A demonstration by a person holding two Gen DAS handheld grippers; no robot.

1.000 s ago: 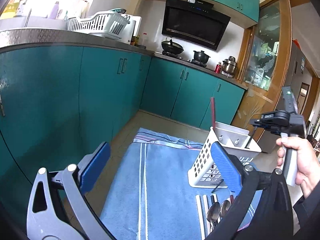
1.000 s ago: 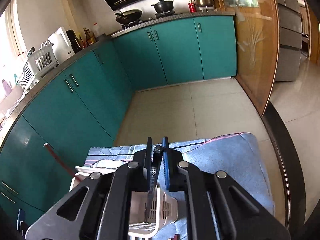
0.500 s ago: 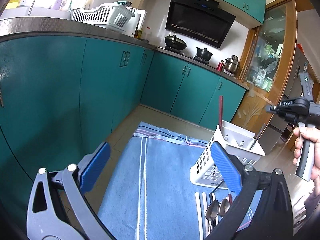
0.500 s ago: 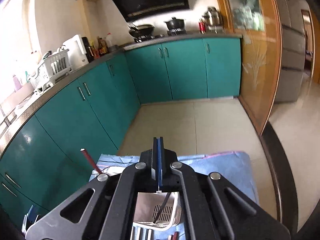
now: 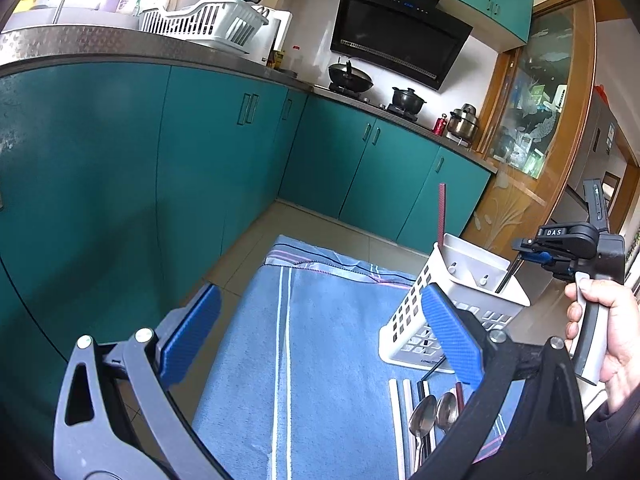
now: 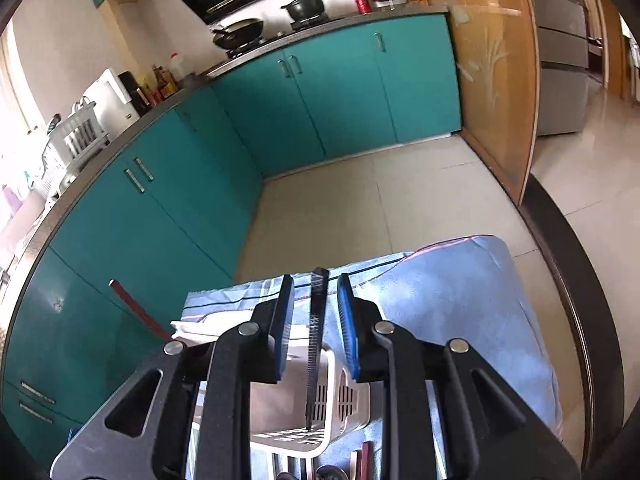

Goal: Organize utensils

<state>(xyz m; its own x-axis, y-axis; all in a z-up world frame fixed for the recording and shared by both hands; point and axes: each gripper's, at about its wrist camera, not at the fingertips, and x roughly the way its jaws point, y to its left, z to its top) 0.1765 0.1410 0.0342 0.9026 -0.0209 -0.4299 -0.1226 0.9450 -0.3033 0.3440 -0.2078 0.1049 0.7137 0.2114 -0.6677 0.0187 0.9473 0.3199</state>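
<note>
A white slotted utensil basket point(image 5: 452, 308) point(image 6: 344, 400) stands on a blue towel point(image 5: 320, 344). A red chopstick point(image 5: 441, 212) point(image 6: 136, 308) and a black chopstick point(image 6: 317, 340) point(image 5: 506, 276) stand in it. My right gripper point(image 6: 316, 332) is open above the basket, the black chopstick standing free between its pads. It also shows in the left wrist view point(image 5: 532, 256). My left gripper point(image 5: 316, 336) is open and empty over the towel. Two spoons point(image 5: 432, 416) and white, black and red chopsticks point(image 5: 404, 420) lie in front of the basket.
Teal cabinets point(image 5: 200, 168) run along the left and back under a steel counter with a white dish rack point(image 5: 204, 24). A tiled floor point(image 6: 380, 200) lies beyond the towel-covered table. A wood-framed glass partition point(image 6: 492, 80) stands at right.
My right gripper, shut half a second ago, has opened and dropped back over the basket. The black chopstick stands loose in the basket. The left gripper has stayed open.
</note>
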